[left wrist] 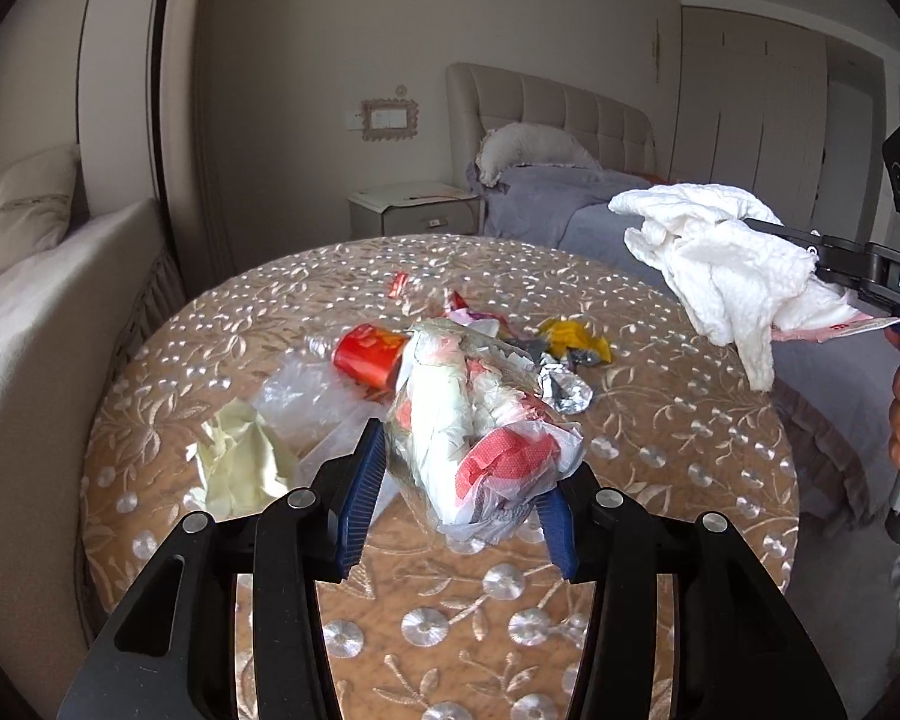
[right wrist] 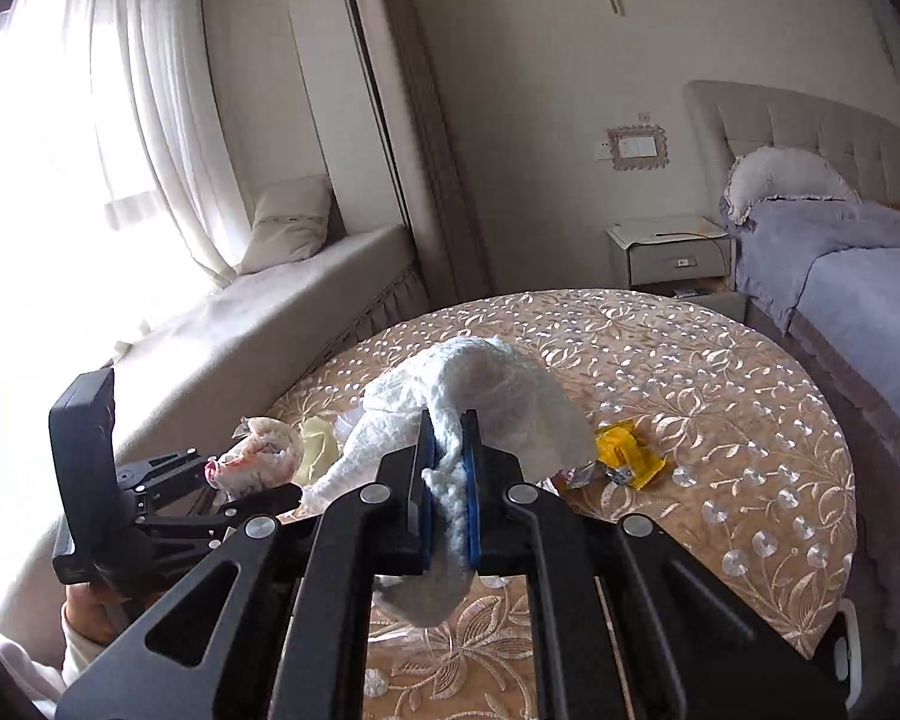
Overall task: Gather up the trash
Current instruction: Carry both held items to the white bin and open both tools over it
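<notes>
My left gripper (left wrist: 468,468) is shut on a clear plastic bag stuffed with white and red wrappers (left wrist: 480,432), held just above the round table (left wrist: 660,438). In the right wrist view the left gripper (right wrist: 234,480) and its bag (right wrist: 264,456) sit at the left. My right gripper (right wrist: 448,480) is shut on a crumpled white paper towel (right wrist: 498,396), held above the table; the towel (left wrist: 720,264) also shows in the left wrist view at the right. Loose trash lies on the table: a red wrapper (left wrist: 369,354), pale yellow paper (left wrist: 240,462), foil (left wrist: 564,390), a yellow packet (left wrist: 576,339) (right wrist: 627,450).
The table has a tan embroidered cloth. A bed with a purple cover (right wrist: 858,276) stands to the right, a nightstand (right wrist: 669,252) behind, and a cushioned window seat (right wrist: 270,312) to the left. A clear plastic sheet (left wrist: 306,390) lies by the red wrapper.
</notes>
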{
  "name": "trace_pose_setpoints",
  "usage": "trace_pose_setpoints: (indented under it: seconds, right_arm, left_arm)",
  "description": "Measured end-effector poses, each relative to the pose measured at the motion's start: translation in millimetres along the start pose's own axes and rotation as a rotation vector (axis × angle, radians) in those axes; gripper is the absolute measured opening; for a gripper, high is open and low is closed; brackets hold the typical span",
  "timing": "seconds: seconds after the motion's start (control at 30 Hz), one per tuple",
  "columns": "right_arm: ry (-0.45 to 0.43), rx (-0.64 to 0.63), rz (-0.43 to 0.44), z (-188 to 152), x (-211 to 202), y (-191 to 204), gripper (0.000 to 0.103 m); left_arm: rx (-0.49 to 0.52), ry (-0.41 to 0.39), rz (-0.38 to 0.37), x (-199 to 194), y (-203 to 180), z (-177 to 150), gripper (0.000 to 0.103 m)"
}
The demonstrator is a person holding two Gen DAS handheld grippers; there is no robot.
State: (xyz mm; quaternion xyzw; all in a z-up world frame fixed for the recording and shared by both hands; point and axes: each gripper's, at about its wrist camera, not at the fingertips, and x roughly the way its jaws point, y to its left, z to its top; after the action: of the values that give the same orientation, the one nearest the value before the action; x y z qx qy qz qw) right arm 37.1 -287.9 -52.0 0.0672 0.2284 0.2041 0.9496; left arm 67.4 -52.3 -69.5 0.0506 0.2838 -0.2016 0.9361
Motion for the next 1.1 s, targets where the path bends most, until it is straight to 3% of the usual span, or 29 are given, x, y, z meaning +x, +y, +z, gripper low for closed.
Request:
trace_pose_setpoints:
  seconds: [0.33, 0.53, 0.8, 0.97, 1.1]
  right_arm:
    - [-0.066, -0.082, -0.268, -22, -44, -23, 0.009]
    - [-0.072, -0.031, -0.402, -45, -71, -71, 0.009]
    - [-0.035, 0.039, -0.608, -86, -118, -145, 0.009]
    - [-0.015, 0.087, -0.679, -109, -141, -183, 0.009]
    - [0.005, 0.113, -0.705, -127, -150, -213, 0.009]
  left_arm:
    - [0.110, 0.014, -0.130, 27, -77, 15, 0.047]
    - [0.185, 0.049, -0.240, 55, -135, 17, 0.047]
    - [0.312, 0.115, -0.410, 101, -243, 17, 0.047]
    - [0.370, 0.186, -0.512, 132, -315, 5, 0.047]
    - [0.383, 0.234, -0.537, 158, -365, -4, 0.047]
